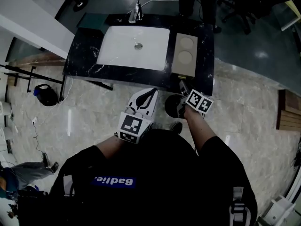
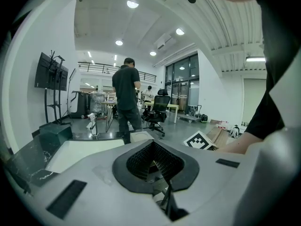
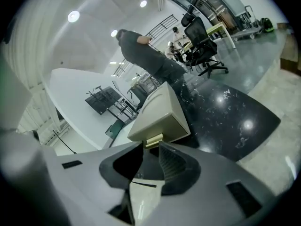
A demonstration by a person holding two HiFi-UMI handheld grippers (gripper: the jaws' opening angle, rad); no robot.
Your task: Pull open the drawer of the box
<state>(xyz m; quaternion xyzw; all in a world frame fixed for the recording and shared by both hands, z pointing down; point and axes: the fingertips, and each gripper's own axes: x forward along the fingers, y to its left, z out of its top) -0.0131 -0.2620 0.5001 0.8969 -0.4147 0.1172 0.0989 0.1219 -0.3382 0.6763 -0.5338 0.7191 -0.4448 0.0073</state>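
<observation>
A: Counter (image 1: 205, 41)?
B: Black marble; it is carrying a sink (image 1: 117, 46), with the box (image 1: 185, 55) beside it.
A: Grippers?
B: The right gripper (image 3: 149, 147) is gaping at the drawer tab (image 3: 154, 140); the left gripper (image 2: 151, 147) is hanging pressed together, empty.

Beige box (image 1: 186, 55), white sink basin (image 1: 117, 46), black counter (image 1: 207, 55) veined white; left gripper (image 2: 153, 164) and right gripper (image 3: 149, 157) show pale grey with ribbed black pads (image 3: 176, 161), cubes (image 1: 133, 126) chequered in black-and-white squares.
</observation>
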